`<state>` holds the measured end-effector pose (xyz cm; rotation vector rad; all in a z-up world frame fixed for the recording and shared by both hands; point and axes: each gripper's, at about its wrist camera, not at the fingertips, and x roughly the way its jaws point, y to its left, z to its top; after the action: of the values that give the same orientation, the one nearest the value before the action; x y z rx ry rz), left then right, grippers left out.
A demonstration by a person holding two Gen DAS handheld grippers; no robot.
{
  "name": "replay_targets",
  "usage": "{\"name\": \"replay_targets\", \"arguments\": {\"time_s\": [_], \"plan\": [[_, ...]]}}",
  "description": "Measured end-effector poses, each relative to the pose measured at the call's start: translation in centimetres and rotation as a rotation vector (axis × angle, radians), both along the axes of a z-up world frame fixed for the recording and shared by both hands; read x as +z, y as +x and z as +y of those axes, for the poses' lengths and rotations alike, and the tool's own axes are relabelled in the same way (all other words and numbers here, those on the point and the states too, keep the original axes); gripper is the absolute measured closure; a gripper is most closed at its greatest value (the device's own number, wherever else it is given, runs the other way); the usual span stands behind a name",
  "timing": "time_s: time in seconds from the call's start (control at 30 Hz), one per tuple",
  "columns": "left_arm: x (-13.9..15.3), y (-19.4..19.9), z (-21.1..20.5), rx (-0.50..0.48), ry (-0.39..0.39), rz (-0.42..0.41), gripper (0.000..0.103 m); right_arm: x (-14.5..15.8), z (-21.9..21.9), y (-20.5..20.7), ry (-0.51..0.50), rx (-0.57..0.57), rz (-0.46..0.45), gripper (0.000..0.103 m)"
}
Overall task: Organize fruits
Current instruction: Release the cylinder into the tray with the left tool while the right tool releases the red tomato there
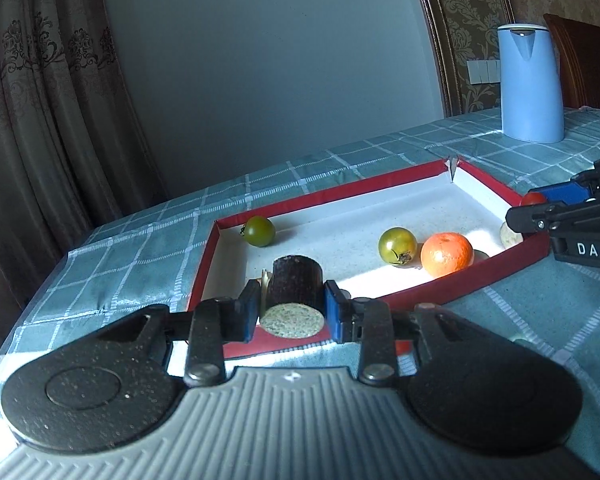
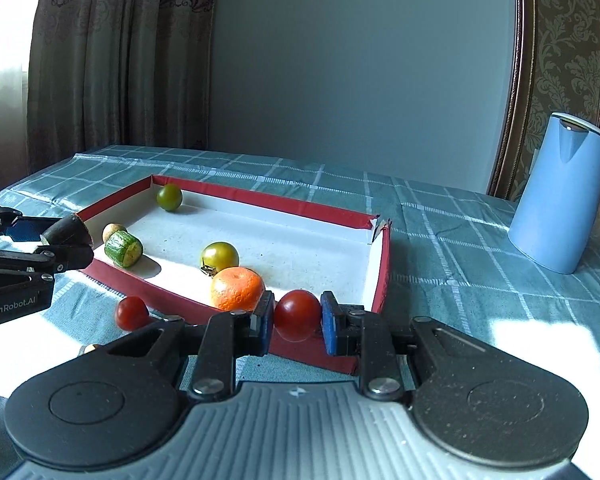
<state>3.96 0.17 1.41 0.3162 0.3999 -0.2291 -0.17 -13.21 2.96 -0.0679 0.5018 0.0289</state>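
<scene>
Left wrist view: left gripper point(image 1: 292, 312) clamped on a dark cylindrical chunk point(image 1: 294, 294), pale cut face toward cam, long axis running along the fingers, i.e. pointing fwd into the tray point(image 1: 300, 200). Chunk looks lifted, sitting over the tray's near-left wall. What it is exactly: can't tell, dark skin, speckled pale flesh.

Right wrist view: right gripper point(image 2: 298, 316) closed on a red tomato point(image 2: 297, 315), pads pressing both sides. Tomato hangs just in front of the near red wall, beside the orange point(image 2: 237, 289), which lies inside the tray against that wall.

Already in tray: 2 green tomatoes, one at far corner point(image 2: 169, 197), one mid-floor point(image 2: 219, 257) touching or nearly touching the orange; a green cucumber piece point(image 2: 124, 249) and a small tan round thing point(image 2: 113, 231) at the left end. Second red tomato point(image 2: 131, 313) on the checked tablecloth point(image 2: 460, 248), outside, just off the near wall, between the two grippers. Blue kettle point(image 2: 560, 200) well apart on the right, not involved.

Key relation: both loads sit at the near wall, tray interior straight ahead and a bit below each. Open floor lies ahead of R gripper, right of the orange; ahead of L, free floor between cucumber end and mid tomato.

Judgement: carry phase, both hands loaded; next = fwd over the wall, lower, release. Round items may roll on release. Loose red tomato looks about equally near either hand.
</scene>
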Motion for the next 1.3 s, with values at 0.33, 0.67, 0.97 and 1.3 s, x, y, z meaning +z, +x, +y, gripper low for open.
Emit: {"name": "replay_targets", "arguments": {"time_s": [0.33,0.67,0.97,1.3], "plan": [[0.2,4.9,-1.8,0.08,-0.015,0.006,0.072,-1.1,-2.5,6.9,0.039,-0.09,0.096,0.079],[-1.2,7.4,-3.4,0.108,0.045,0.035,0.071,-2.0,-4.0,8.5,0.091,-0.116,0.145,0.079],[-1.5,7.5,-3.7,0.111,0.059,0.036,0.072,-1.8,-4.2,8.4,0.097,-0.116,0.141,0.079],[-1.9,7.4,-3.9,0.113,0.081,0.026,0.062,-2.0,-3.3,8.4,0.046,-0.103,0.142,0.076]]}}
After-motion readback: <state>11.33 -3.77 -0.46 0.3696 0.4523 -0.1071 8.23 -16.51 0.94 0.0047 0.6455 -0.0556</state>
